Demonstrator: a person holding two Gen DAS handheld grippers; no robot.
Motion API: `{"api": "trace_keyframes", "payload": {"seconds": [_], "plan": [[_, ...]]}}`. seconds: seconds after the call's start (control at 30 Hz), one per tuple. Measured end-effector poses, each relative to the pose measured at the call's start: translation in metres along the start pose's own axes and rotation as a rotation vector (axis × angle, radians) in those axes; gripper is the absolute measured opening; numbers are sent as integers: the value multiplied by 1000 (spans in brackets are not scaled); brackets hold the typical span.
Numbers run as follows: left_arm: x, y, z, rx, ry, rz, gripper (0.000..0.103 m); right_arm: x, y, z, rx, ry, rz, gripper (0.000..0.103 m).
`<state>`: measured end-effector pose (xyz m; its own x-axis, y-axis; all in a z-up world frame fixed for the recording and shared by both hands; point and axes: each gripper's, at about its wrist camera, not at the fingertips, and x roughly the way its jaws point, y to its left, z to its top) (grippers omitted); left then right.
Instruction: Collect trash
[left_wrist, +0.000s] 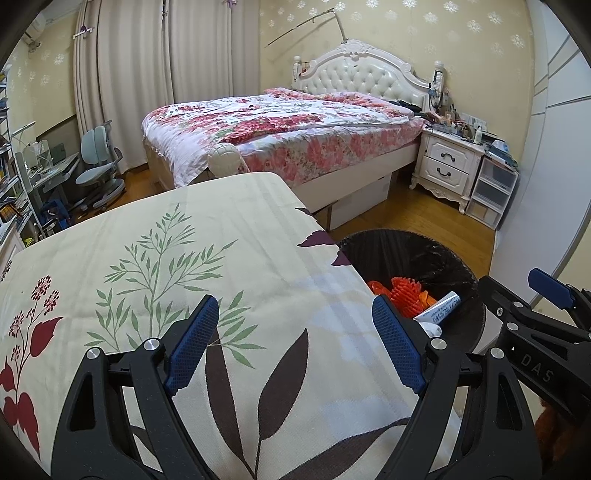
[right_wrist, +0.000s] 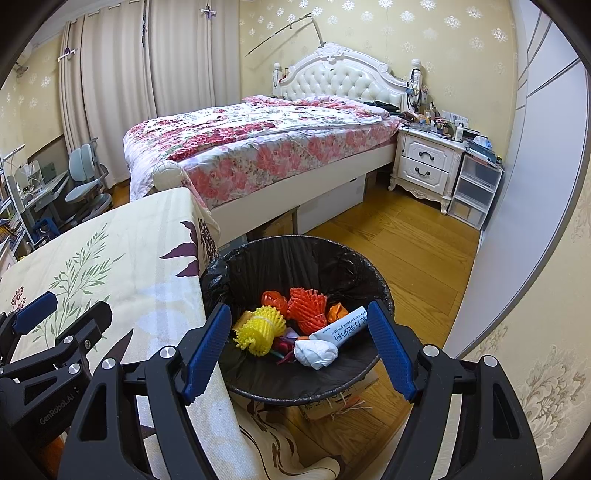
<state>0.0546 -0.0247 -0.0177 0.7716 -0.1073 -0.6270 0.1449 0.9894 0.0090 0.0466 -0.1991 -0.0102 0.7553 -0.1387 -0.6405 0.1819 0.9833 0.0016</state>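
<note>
A black-lined trash bin (right_wrist: 306, 254) stands on the floor at the table's right edge. Inside lie a yellow foam net (right_wrist: 258, 330), an orange foam net (right_wrist: 306, 304), a crumpled white paper (right_wrist: 316, 352) and a white tube (right_wrist: 340, 325). My right gripper (right_wrist: 299, 354) is open and empty, held above the bin. My left gripper (left_wrist: 295, 341) is open and empty over the floral tablecloth (left_wrist: 147, 266). The bin (left_wrist: 406, 247) also shows in the left wrist view, with the right gripper (left_wrist: 546, 295) beside it. The left gripper shows in the right wrist view (right_wrist: 55, 314).
A bed with a floral quilt (right_wrist: 258, 147) stands behind the table. A white nightstand (right_wrist: 424, 162) and plastic drawers (right_wrist: 476, 192) stand at the right wall. A desk chair (left_wrist: 98, 166) is at the left. Wooden floor (right_wrist: 406, 240) lies beyond the bin. A cardboard box (right_wrist: 332, 406) sits under it.
</note>
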Motion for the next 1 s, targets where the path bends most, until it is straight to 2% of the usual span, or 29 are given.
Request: {"api": "trace_keyframes", "payload": {"seconds": [1.0], "plan": [[-2,-6,-2,11,-5,6,83,0,0,0,0,-1,1,74]]}}
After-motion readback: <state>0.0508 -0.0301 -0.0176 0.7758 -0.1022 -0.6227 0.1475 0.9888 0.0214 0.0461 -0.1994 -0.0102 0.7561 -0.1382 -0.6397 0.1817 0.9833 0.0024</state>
